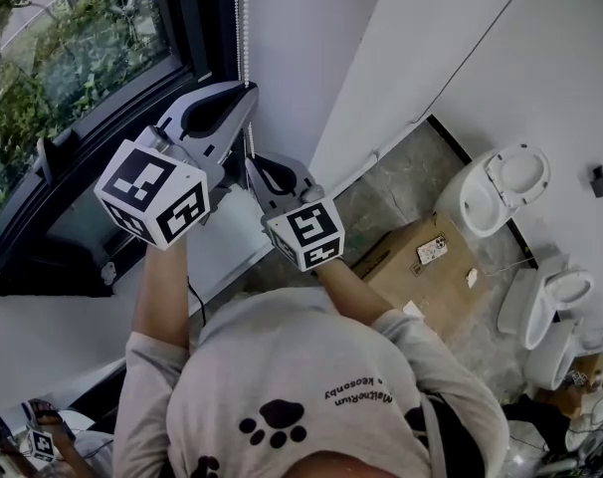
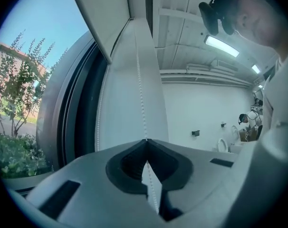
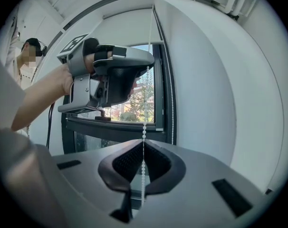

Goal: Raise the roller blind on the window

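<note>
A white bead chain (image 1: 244, 18) hangs beside the dark-framed window (image 1: 63, 68). My left gripper (image 1: 248, 90) is the higher one, shut on the bead chain (image 2: 140, 89), which runs up from its closed jaw tips (image 2: 146, 140). Just below it, my right gripper (image 1: 250, 160) is also shut on the same chain (image 3: 144, 122), with beads passing between its pads (image 3: 129, 163). In the right gripper view the left gripper (image 3: 148, 64) sits directly above on the strand. A second strand (image 3: 171, 103) hangs free along the frame. A white blind (image 3: 129, 30) covers the window's upper part.
A white wall (image 1: 301, 48) stands right of the window. On the floor behind lie a cardboard box (image 1: 421, 267) and white toilets (image 1: 496, 187). Another person (image 3: 27, 56) stands at the left in the right gripper view. A black cable (image 1: 195, 302) runs down below the sill.
</note>
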The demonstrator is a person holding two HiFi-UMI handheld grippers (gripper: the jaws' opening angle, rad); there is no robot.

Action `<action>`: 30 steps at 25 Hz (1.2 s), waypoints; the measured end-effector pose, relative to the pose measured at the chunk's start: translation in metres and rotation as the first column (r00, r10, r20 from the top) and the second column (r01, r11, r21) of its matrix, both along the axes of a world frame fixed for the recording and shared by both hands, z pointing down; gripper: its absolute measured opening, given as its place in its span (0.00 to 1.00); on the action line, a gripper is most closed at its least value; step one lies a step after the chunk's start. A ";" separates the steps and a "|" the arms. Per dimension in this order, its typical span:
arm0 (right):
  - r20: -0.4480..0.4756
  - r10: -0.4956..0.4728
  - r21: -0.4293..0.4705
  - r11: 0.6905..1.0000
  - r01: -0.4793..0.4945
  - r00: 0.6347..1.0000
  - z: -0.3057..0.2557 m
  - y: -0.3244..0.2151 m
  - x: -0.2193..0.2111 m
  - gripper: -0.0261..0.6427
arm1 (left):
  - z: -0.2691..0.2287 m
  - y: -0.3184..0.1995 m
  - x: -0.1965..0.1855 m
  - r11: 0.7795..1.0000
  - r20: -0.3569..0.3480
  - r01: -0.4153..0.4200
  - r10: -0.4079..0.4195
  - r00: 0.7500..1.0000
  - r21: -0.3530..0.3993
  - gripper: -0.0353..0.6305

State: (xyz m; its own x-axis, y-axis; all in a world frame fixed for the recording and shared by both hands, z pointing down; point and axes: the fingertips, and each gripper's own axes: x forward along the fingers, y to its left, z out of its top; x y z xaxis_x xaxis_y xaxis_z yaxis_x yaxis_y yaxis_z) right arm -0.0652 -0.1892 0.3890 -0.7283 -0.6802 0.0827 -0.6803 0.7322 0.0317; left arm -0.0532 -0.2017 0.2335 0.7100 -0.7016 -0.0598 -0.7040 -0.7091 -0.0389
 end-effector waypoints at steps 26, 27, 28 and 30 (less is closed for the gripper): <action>-0.203 -0.023 -0.210 0.977 -0.021 0.979 0.135 0.013 0.003 0.06 | 0.137 0.010 0.001 0.974 -0.016 0.007 -0.011 1.000 -0.224 0.06; -0.203 -0.024 -0.214 0.977 -0.021 0.979 0.138 0.013 0.002 0.06 | 0.139 0.010 0.000 0.974 -0.019 0.007 -0.012 1.000 -0.228 0.06; -0.205 -0.024 -0.216 0.976 -0.021 0.979 0.140 0.013 0.002 0.06 | 0.141 0.009 -0.001 0.973 -0.023 0.007 -0.013 1.000 -0.231 0.06; -0.209 -0.026 -0.220 0.975 -0.021 0.978 0.140 0.014 0.003 0.06 | 0.141 0.010 0.001 0.973 -0.028 0.006 -0.013 1.000 -0.232 0.06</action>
State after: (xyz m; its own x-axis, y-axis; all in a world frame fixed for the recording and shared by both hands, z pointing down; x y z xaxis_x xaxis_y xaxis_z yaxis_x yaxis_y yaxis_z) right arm -0.0622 -0.1753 0.5286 -0.6803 -0.6263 0.3808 -0.6740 0.7387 0.0108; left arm -0.0525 -0.1914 0.3745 0.7038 -0.7053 0.0849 -0.7089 -0.6898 0.1469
